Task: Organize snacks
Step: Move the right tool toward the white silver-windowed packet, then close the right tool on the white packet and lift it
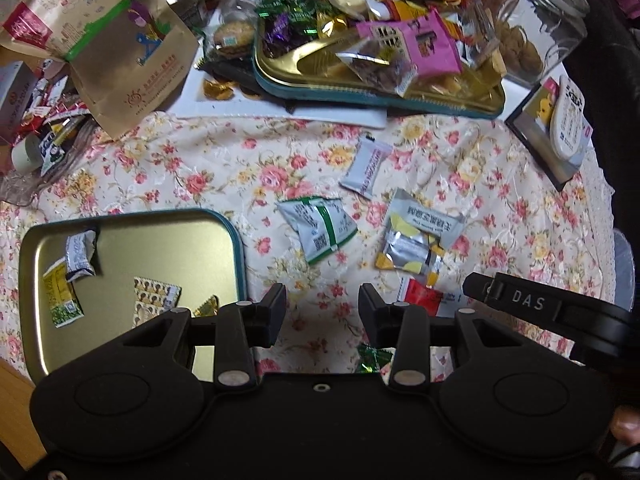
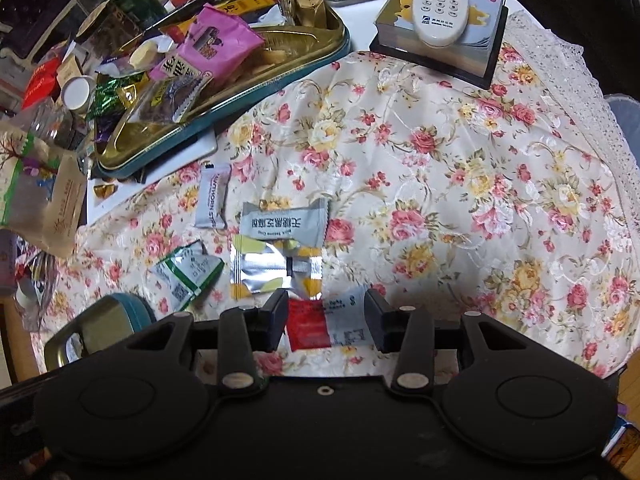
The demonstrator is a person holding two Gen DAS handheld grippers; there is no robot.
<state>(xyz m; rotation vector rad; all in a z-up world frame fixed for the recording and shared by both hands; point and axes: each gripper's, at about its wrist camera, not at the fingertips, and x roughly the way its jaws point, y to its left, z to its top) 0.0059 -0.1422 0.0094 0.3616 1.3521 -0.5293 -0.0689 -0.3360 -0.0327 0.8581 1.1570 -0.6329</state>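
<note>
Black plastic fills the bottom of both wrist views, where we look steeply down along each hand-held gripper at the counter. Our left hand-held gripper [image 1: 322, 312] hangs with its jaws apart and nothing between them, bare flowered cloth below. Our right hand-held gripper [image 2: 326, 322] points down too, jaws partly spread, with the red-and-white packet [image 2: 326, 326] lying between the fingers; we cannot tell whether the pads touch it.

The counter wears a floral tablecloth [image 2: 460, 200] with a lace edge at the right. At its far side a gold tray with a teal rim [image 2: 224, 120] is heaped with wrapped sweets and a pink packet [image 2: 216, 46]. A white remote control [image 2: 440, 4] lies on a small box at the far right. Near our left gripper sits a smaller gold tin [image 1: 132, 252], holding a few small packets.

Loose snacks lie on the cloth between the two tins. The red-and-white packet lies flat, its long axis running across the right wrist view from finger to finger, red end at the left. Just beyond it are a silver-and-yellow packet [image 2: 276, 270], a grey packet [image 2: 286, 222], a green-and-white packet [image 2: 186, 274] and a narrow white stick packet [image 2: 212, 196] pointing away from us.
</note>
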